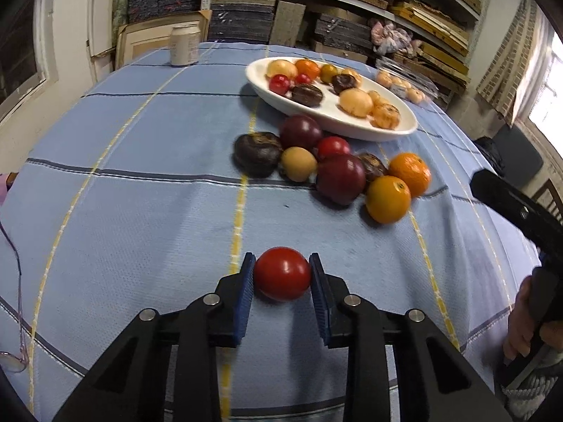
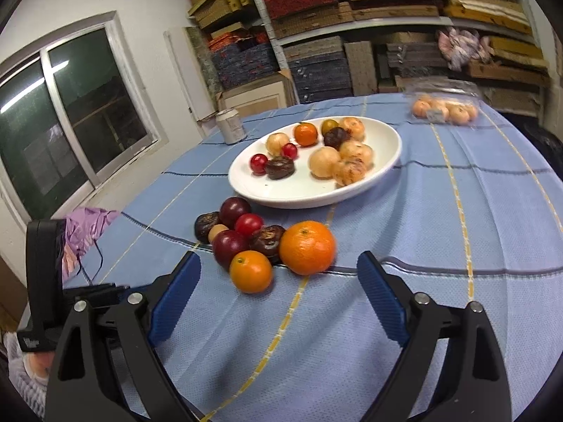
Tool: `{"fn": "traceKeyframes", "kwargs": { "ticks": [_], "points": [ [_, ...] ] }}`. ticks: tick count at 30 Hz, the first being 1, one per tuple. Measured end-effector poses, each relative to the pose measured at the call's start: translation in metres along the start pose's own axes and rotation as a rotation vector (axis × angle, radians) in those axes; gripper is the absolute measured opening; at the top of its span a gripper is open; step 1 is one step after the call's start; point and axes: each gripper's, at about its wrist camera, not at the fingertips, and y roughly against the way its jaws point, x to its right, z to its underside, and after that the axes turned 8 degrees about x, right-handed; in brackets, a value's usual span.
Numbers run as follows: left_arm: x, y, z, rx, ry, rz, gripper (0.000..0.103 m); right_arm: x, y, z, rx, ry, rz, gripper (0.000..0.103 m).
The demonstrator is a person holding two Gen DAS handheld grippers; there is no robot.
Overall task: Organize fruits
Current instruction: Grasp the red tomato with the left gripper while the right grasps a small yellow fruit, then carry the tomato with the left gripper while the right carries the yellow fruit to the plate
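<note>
My left gripper is shut on a round red fruit that rests on the blue tablecloth, its blue pads pressing both sides. Beyond it lies a cluster of loose fruit: dark red plums, brown ones, a small red one and two oranges. A white oval plate behind holds several mixed fruits. In the right wrist view my right gripper is open and empty. It sits just short of a large orange and a smaller orange, with the plate further back.
A pale can stands at the table's far left edge. A clear bag of pale fruits lies at the far right. A purple cloth hangs at the left edge. Stacked shelves fill the back wall. A hand holds the other gripper's handle.
</note>
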Motion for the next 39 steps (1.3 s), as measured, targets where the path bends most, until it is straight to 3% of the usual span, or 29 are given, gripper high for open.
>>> {"fn": "traceKeyframes", "kwargs": {
  "ticks": [3,7,15,23,39],
  "points": [
    [-0.01,0.004,-0.004,0.018,0.01,-0.019,0.031,-0.03,-0.009,-0.009,-0.023,0.116,-0.035,0.086],
    [-0.016,0.013,-0.007,0.052,-0.014,-0.067,0.031,-0.064,-0.038,-0.016,-0.106,0.262,-0.095,0.071],
    [-0.03,0.012,-0.007,0.038,0.024,-0.036,0.031,-0.087,-0.091,-0.014,-0.231,0.322,-0.152,0.054],
    [-0.036,0.011,-0.007,0.03,0.048,-0.006,0.031,-0.09,-0.137,-0.016,-0.341,0.409,-0.114,0.039],
    [-0.037,0.009,-0.007,0.018,0.056,0.018,0.031,-0.102,-0.164,-0.013,-0.501,0.628,-0.066,0.039]
  ]
}}
